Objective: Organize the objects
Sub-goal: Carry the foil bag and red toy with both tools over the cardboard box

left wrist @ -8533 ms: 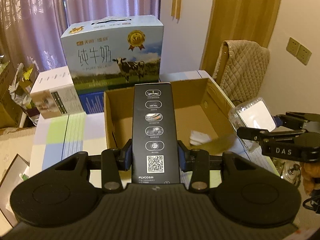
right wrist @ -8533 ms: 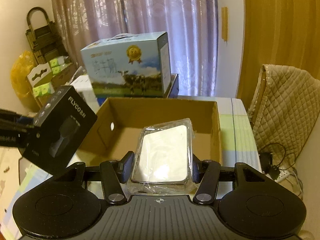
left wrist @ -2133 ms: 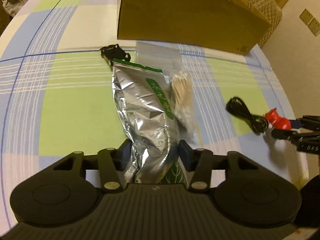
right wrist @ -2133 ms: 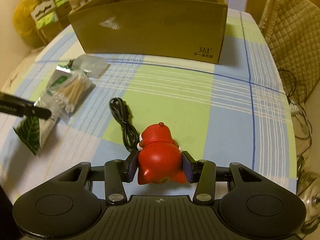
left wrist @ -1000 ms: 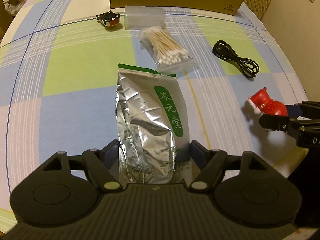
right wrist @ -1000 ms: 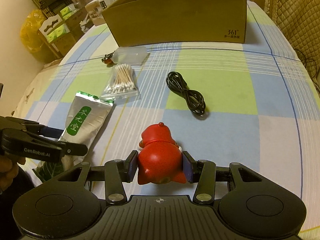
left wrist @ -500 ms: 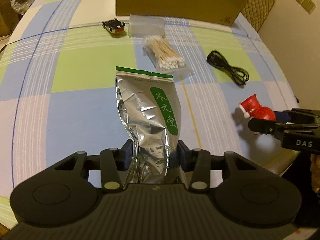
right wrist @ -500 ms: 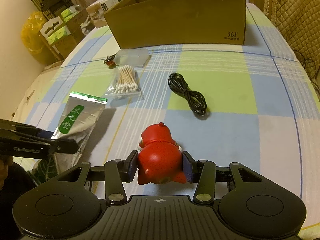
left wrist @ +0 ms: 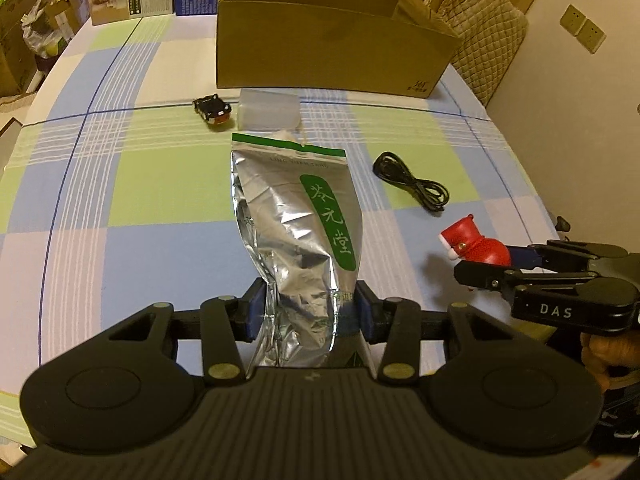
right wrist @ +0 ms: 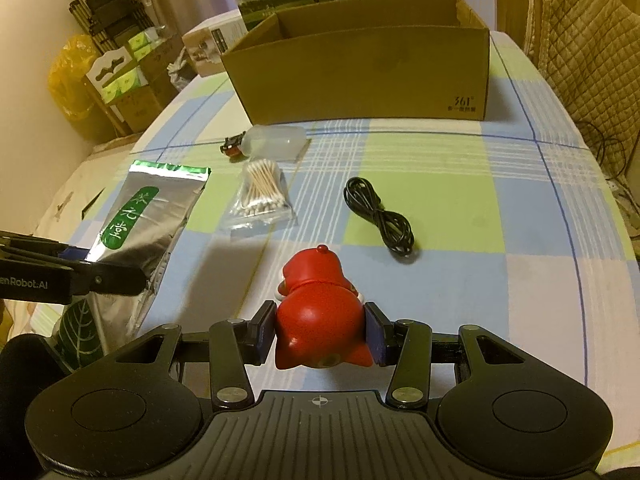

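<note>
My left gripper (left wrist: 310,312) is shut on the lower end of a silver foil pouch (left wrist: 294,224) with a green label, held above the checked tablecloth. The same pouch (right wrist: 136,220) shows at the left of the right wrist view. My right gripper (right wrist: 320,334) is shut on a red toy figure (right wrist: 320,308), which also appears as the red toy figure (left wrist: 474,244) at the right of the left wrist view. The open cardboard box (left wrist: 328,40) stands at the far side of the table, also seen as the cardboard box (right wrist: 360,64).
On the tablecloth lie a coiled black cable (right wrist: 380,216), a bag of cotton swabs (right wrist: 262,192), a translucent plastic case (right wrist: 276,142) and a small black and red toy car (left wrist: 212,110). A quilted chair back (right wrist: 588,40) stands right of the table. Cartons crowd the far left.
Both grippers have lifted and tilted up, so the box comes into fuller view. The pouch now hangs clear of the cloth in the left gripper, which closed on it after 1.0 s ago.
</note>
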Available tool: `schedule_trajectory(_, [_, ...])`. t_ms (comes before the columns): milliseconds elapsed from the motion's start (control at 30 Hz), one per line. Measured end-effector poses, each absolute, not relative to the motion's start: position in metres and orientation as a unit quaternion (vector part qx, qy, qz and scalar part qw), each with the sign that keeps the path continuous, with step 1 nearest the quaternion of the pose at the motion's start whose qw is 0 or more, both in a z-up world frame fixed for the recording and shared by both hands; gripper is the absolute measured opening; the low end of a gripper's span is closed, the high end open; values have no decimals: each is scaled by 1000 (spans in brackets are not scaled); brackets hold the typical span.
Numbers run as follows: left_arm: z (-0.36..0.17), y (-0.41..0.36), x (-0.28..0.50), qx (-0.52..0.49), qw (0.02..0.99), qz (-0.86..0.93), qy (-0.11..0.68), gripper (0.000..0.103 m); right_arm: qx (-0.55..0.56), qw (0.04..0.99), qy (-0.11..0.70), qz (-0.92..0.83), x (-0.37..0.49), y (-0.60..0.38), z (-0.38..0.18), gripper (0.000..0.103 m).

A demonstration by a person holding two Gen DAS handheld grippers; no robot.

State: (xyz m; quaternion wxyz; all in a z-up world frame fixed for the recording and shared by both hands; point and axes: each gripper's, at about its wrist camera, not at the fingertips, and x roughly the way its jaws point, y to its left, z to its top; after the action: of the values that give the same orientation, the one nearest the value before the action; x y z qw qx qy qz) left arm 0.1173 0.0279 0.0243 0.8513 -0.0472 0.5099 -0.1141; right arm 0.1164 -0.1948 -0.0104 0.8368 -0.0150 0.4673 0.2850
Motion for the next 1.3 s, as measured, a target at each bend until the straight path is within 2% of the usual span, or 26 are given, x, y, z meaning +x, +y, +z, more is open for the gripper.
schedule_trajectory(533, [38, 20, 119, -38, 857, -124, 498, 40, -10, 842, 459, 281, 117, -201, 2, 43])
schedule_trajectory(1033, [73, 9, 154, -15, 871, -141, 470, 40, -20, 862, 427, 274, 151, -200, 37, 43])
schedule_trajectory(1300, [87, 9, 188, -6, 866, -156, 474, 40, -24, 855, 435, 281, 179, -198, 44, 43])
